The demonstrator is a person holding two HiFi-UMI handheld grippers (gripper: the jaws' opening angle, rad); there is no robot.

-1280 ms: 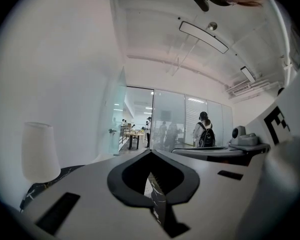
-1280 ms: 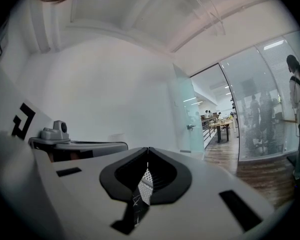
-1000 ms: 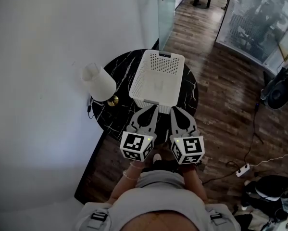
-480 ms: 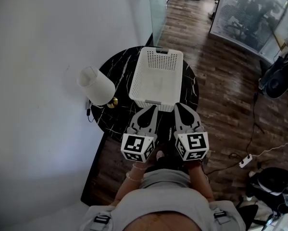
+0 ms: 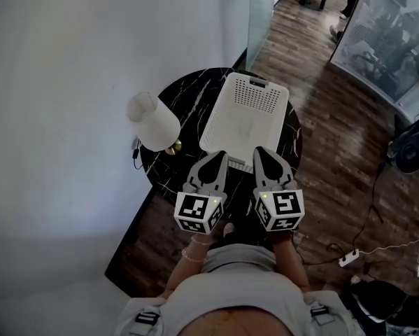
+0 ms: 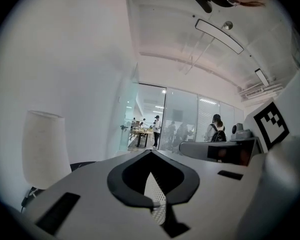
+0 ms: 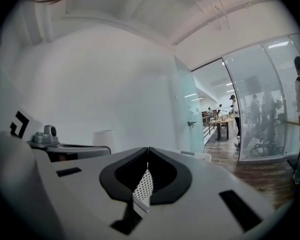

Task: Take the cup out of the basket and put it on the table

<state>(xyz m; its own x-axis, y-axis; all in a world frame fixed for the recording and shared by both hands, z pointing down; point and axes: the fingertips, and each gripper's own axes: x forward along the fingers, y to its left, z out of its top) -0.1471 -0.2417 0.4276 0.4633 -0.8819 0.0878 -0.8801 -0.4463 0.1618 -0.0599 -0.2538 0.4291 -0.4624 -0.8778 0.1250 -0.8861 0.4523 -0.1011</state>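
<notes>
Presently left gripper (image 5: 216,155) and right gripper (image 5: 260,151) hover at the near rim of the basket (image 5: 259,81), both with jaws pressed together, empty. The cup (image 5: 245,127) is probably the faint shape on the basket floor. Spread jaws before reaching in; lift straight up.

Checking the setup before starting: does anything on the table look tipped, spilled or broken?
Nothing stands out. The white perforated plastic basket sits flat on the round black marble table, and the white-shaded lamp stands upright beside it. No spill shows.
</notes>
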